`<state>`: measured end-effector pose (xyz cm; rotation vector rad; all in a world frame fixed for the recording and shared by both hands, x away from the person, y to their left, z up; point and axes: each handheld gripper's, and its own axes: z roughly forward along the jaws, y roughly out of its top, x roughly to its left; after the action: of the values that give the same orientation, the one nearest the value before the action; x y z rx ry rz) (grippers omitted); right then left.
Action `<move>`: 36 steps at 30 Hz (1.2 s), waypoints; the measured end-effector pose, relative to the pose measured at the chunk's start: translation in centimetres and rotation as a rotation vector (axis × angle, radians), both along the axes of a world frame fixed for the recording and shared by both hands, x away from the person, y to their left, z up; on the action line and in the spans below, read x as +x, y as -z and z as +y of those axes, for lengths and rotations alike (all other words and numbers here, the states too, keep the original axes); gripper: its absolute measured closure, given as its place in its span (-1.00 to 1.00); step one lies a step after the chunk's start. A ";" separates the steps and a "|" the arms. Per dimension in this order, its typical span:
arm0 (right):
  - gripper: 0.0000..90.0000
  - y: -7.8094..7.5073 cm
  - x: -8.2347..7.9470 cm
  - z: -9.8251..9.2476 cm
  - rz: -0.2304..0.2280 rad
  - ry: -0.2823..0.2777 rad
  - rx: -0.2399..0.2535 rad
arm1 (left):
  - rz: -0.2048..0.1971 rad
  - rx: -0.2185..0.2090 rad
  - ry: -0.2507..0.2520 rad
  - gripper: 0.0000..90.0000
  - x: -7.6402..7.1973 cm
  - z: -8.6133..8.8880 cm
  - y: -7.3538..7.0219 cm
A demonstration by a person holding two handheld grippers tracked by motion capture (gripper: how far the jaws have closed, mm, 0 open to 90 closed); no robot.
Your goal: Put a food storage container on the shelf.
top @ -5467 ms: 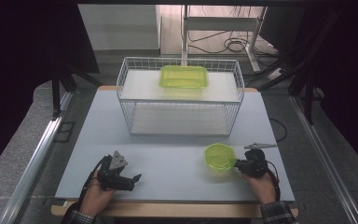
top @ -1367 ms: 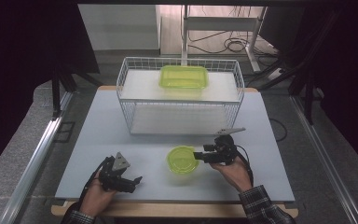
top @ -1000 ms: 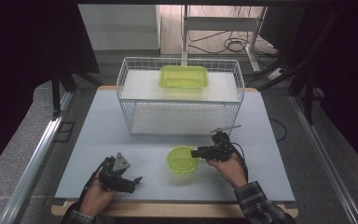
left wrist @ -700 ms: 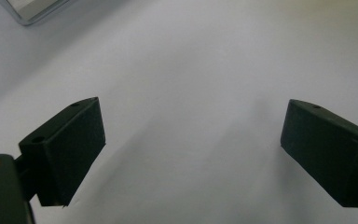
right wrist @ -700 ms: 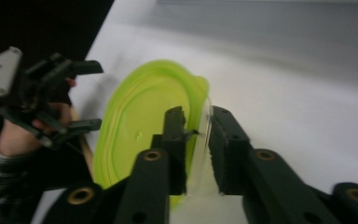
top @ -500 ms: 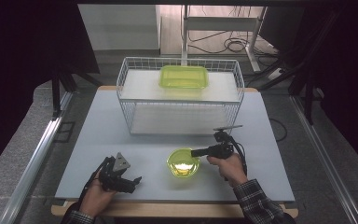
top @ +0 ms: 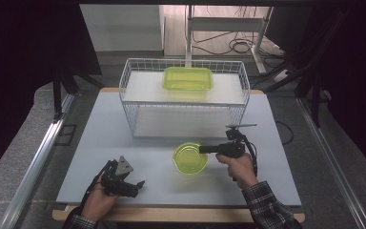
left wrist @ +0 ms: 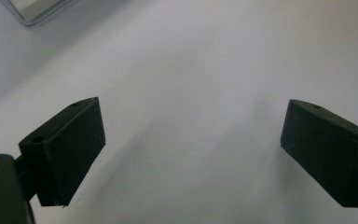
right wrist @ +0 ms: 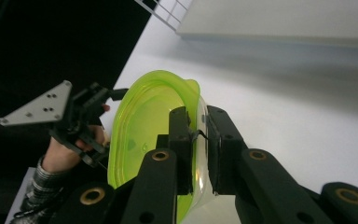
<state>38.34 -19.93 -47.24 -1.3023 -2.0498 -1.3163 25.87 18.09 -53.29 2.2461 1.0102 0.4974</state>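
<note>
closing on the wall of the round green bowl, the right gripper has just been drawing its jaws together, and now one jaw sits inside the rim and one outside, pinching the thin plastic. compared with a second ago the bowl has slid a little nearer the person and the grip is set, so by my reading it is ready to lift, likely toward the white wire basket where a green rectangular container sits on top. the bowl rests on the grey table, just in front of the basket. the left gripper rests idle, jaws wide apart over bare table. no brand, label or writing is readable anywhere.
</note>
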 end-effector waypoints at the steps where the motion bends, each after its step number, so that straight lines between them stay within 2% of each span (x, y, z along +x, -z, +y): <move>1: 0.80 -0.2 0.0 -0.1 -0.002 0.002 0.004 | 0.000 0.000 0.000 -0.86 0.0 0.0 0.0; 12: 0.80 -2.4 0.5 -0.4 -0.038 0.018 0.038 | -0.002 -0.004 -0.004 -0.86 0.0 0.0 0.0; 25: 0.80 -4.9 1.1 -0.5 -0.074 0.037 0.052 | -0.001 -0.017 -0.011 -0.87 0.0 0.2 -0.1; 29: 0.80 -5.9 1.4 -0.6 -0.082 0.044 0.062 | 0.005 -0.045 -0.022 -0.88 0.1 0.4 -0.3; 36: 0.80 -7.5 1.8 -0.8 -0.104 0.055 0.071 | 0.011 -0.064 -0.032 -0.89 0.1 0.5 -0.4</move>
<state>40.11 -20.70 -39.69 -1.2928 -2.0279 -1.4964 25.96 18.61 -52.89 2.1816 1.0549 0.4600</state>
